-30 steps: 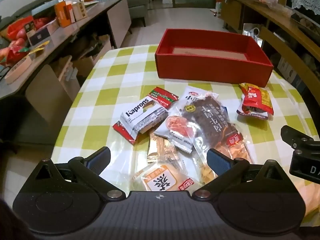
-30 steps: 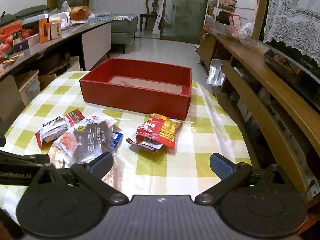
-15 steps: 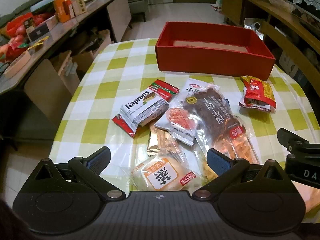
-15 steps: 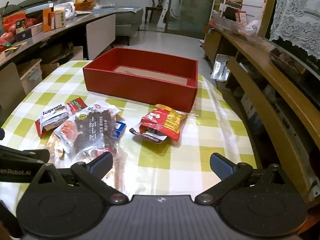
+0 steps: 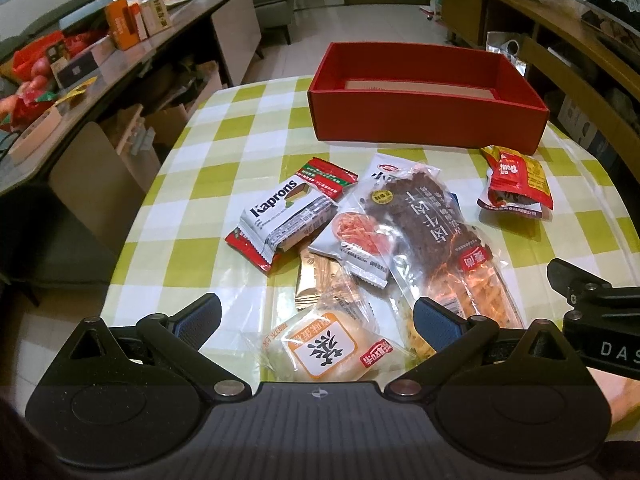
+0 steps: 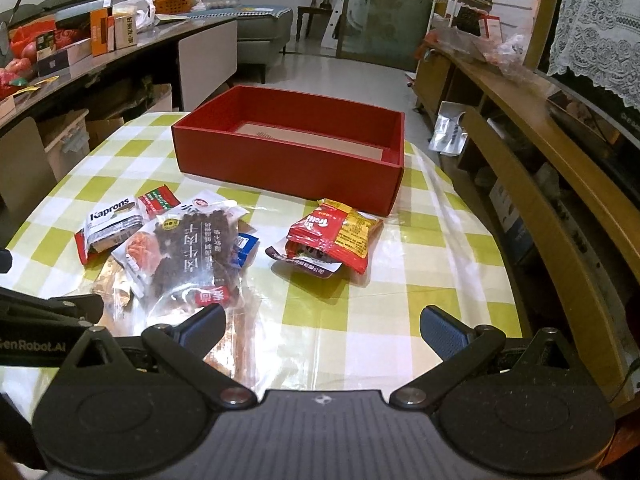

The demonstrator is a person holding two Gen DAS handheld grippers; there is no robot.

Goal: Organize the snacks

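Note:
An empty red box (image 5: 426,120) (image 6: 288,160) stands at the far side of the checked table. Several snack packs lie in a pile before it: a white Kaprons pack (image 5: 286,214) (image 6: 114,220), a long dark clear bag (image 5: 432,232) (image 6: 196,252), an orange-labelled bun pack (image 5: 324,348), and a red and yellow pack (image 5: 516,180) (image 6: 336,236) apart at the right. My left gripper (image 5: 316,320) is open above the bun pack. My right gripper (image 6: 322,330) is open above bare cloth, near the dark bag's end.
A long counter (image 5: 100,56) with boxes and fruit runs along the left. A wooden shelf unit (image 6: 560,160) runs along the right, close to the table edge. The table's front-left edge (image 5: 120,248) drops to the floor.
Both grippers have drawn back and risen slightly, so the snack pile and red box sit lower and farther in view. Both stay open. No snack has moved.

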